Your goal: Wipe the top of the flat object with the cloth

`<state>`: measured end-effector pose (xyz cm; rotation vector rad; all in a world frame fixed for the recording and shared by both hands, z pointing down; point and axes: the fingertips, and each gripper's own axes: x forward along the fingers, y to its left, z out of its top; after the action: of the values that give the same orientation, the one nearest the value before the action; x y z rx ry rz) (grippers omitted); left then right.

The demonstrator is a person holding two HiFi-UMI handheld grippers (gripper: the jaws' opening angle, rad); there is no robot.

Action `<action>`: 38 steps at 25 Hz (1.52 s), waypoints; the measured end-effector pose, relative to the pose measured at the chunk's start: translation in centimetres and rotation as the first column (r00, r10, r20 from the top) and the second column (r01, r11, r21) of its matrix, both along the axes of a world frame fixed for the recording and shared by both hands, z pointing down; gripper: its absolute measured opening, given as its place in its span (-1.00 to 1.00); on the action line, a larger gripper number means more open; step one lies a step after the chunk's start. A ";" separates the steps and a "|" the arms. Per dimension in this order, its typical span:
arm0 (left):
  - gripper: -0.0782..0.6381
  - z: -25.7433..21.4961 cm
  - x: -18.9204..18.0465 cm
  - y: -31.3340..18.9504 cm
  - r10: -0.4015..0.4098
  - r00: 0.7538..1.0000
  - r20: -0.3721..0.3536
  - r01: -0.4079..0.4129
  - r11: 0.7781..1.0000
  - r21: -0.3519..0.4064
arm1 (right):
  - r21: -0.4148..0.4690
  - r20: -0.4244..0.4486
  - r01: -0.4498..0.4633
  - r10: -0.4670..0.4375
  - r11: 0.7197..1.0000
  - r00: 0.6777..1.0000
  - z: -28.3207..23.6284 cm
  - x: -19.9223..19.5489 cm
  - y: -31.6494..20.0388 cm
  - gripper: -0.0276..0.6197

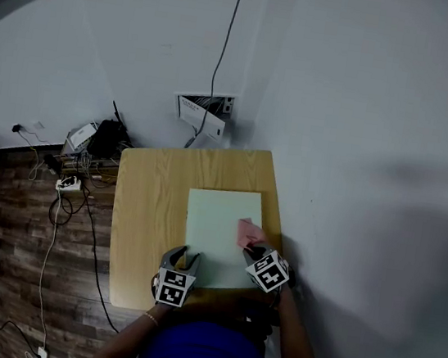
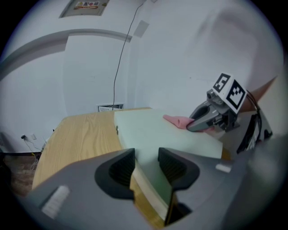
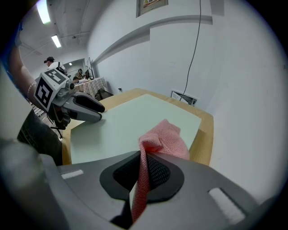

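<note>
Wooden table (image 1: 144,204) carries a pale green flat board (image 2: 153,128), and the wall behind it is plain white.

Nearest to the person, the left gripper (image 2: 146,156) has its jaws partly spread, and the near corner of the board fills the gap between them. Both pads lie against this corner, one on each side, so the tool pinches the board. From this gripper, the rest of the board stretches ahead and to the right.

The right gripper (image 3: 144,170) has its jaws pressed together on a pink cloth (image 3: 164,137). A strip of the cloth runs down between the pads, and the loose part bunches just in front of the jaws and rests on top of the board, near its right edge. In the left gripper view the tip of this tool is low over the board and the cloth sticks out ahead of it.

Its marker cube (image 2: 229,91) shows only black and white squares, no words.

Farther ahead, a wall socket plate (image 2: 110,107) sits just behind the table, and a thin cable (image 2: 120,54) climbs from it. Above hangs a framed sign (image 2: 87,5); its writing is too small to read.
</note>
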<state>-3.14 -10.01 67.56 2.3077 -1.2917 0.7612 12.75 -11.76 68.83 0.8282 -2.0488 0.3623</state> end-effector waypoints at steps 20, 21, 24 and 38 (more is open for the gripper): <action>-0.20 0.7 0.5 6.8 0.301 0.952 0.051 -0.295 0.951 -0.093 | 0.029 0.031 -0.065 0.064 0.997 0.997 0.2 0.0 -0.1 -0.87; -0.20 0.7 0.5 6.8 0.302 0.952 0.052 -0.296 0.950 -0.098 | 0.035 0.034 -0.075 0.074 0.997 0.997 0.1 0.1 -0.2 -0.87; -0.19 0.8 0.6 6.8 0.302 0.951 0.058 -0.295 0.949 -0.110 | 0.060 0.049 -0.113 0.110 0.992 0.993 -0.4 0.1 -0.4 -0.87; -0.19 0.7 0.4 6.9 0.326 0.944 0.053 -0.317 0.939 -0.137 | 0.162 0.179 0.075 -0.104 0.984 0.978 -6.8 -9.4 2.7 -0.87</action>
<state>-2.79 -3.13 68.28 2.4347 -0.8716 1.0127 3.34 -9.11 61.98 0.8163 -2.3047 0.2406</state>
